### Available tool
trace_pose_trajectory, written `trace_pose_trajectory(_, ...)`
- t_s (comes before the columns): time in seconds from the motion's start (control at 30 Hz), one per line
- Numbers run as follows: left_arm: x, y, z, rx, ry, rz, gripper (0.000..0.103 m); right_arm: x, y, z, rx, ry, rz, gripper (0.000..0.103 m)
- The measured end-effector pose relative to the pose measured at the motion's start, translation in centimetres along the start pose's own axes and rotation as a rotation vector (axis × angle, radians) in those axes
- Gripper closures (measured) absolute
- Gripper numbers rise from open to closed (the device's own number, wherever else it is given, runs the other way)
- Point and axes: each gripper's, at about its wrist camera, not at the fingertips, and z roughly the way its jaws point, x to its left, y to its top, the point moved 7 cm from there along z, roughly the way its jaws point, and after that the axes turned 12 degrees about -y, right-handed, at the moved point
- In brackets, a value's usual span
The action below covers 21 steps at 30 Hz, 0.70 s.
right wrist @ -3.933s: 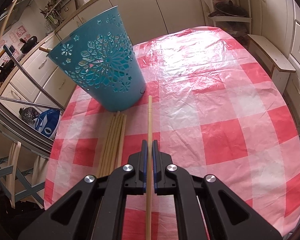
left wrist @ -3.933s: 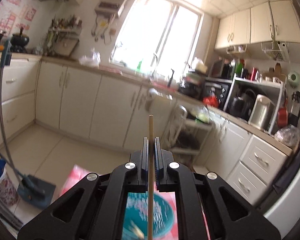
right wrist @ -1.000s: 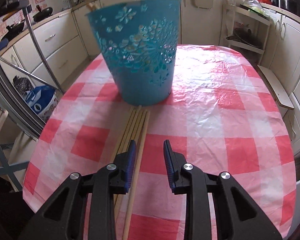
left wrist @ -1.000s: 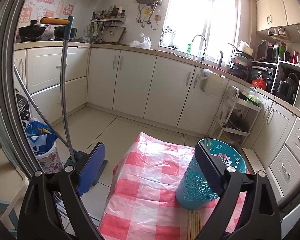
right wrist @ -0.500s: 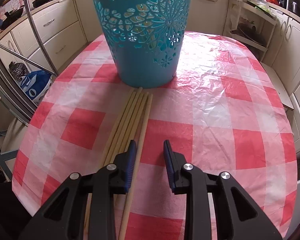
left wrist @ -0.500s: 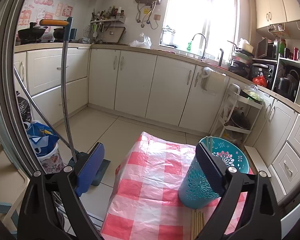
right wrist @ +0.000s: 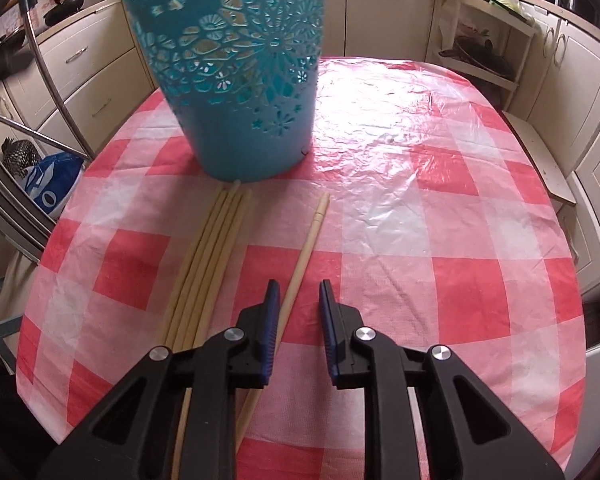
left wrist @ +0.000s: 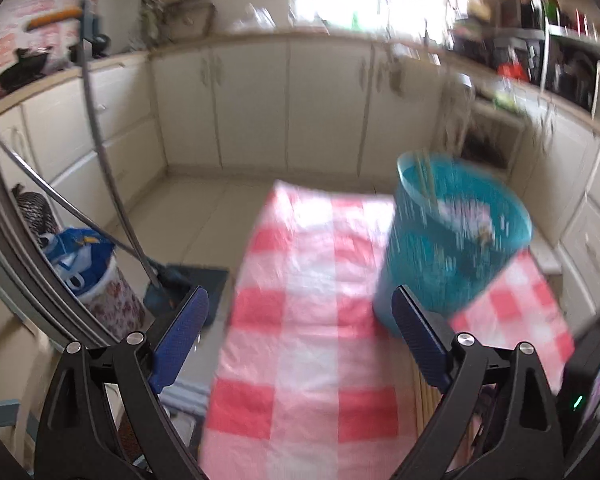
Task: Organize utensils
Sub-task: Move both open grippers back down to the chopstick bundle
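R gripper [right wrist: 296, 300] jaws closing w/ one loose chopstick [right wrist: 304, 252] btwn them, not yet pinched, other chopsticks [right wrist: 204, 256] bundled just left, teal holder [right wrist: 236, 76] beyond; L gripper [left wrist: 300, 312] wide open, empty; next: finish pinch, lift, drop in holder.

A teal perforated plastic basket [right wrist: 236, 76] is set on a red-checked plastic tablecloth [right wrist: 440, 240]; a bundle of pale wooden chopsticks [right wrist: 204, 256] is laid before it, a single wooden chopstick [right wrist: 304, 256] just right.

Both wrist views downward, sharing basket [left wrist: 452, 256]
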Motion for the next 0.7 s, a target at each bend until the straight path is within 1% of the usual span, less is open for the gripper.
trace_pose_trajectory(0.03,-0.6,-0.9,0.9,0.041,-0.010,0.014,0.014,-0.2,0.1,0.1,0.000,0.000,0.004,0.082)
trace_pose_trajectory(0.07,-1.6,-2.2,2.2,0.105,-0.036,0.042,0.014,-0.4,0.3,0.1,0.001,0.001,0.009,0.082)
trace_pose_trajectory(0.17,-3.7,-5.1,4.8,0.228,-0.097,0.073,0.014,-0.4,0.4,-0.1,0.004,0.005,0.009,0.082)
trace_pose_trajectory(0.2,-4.2,-6.0,5.7,0.263,-0.108,0.077,0.014,-0.4,0.4,-0.1,0.004,0.009,0.011,0.082)
trace_pose_trajectory(0.27,-4.9,-7.1,6.7,0.299,-0.123,0.078,0.014,-0.6,0.4,-0.3,0.004,0.014,0.013,0.082)
trace_pose_trajectory(0.37,-5.3,-7.9,7.6,0.321,-0.105,0.095,0.014,-1.4,0.4,-0.2,0.009,0.017,0.024,0.082)
trace_pose_trajectory(0.57,-5.2,-8.8,8.9,0.366,-0.112,0.049,0.014,-2.4,0.2,0.3,0.023,0.024,0.037,0.082)
trace_pose_trajectory(0.7,-5.4,-8.8,9.2,0.361,-0.101,0.049,0.014,-2.5,0.2,0.3,0.022,0.029,0.043,0.082)
